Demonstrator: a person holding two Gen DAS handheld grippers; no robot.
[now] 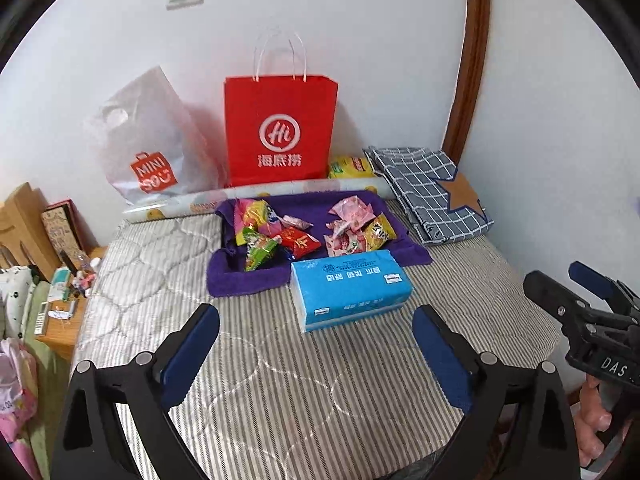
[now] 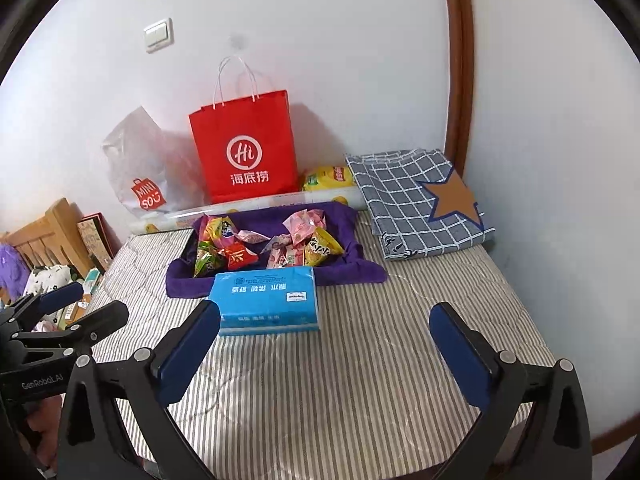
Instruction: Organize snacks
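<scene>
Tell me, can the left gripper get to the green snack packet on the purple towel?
Probably yes. The left gripper is open and empty, and the green snack packet lies uncovered at the purple towel's near left, beside the blue tissue pack.

A grey-and-white striped mattress point(image 1: 280, 360) with pale quilted stitching carries a purple towel point(image 1: 248, 280), strewn with snack packets point(image 1: 280, 232) in pink, green, red and yellow, and nearer lies a bright blue tissue pack point(image 1: 352, 288) with white lettering. At the far wall stands a red paper bag point(image 1: 280, 132) with a white logo and white handles, and to its left a white plastic bag point(image 1: 148, 140) bears an orange-red emblem. On the far right lies a blue-grey cloth point(image 2: 416, 200) checked in white, with a brown star edged in blue.
</scene>
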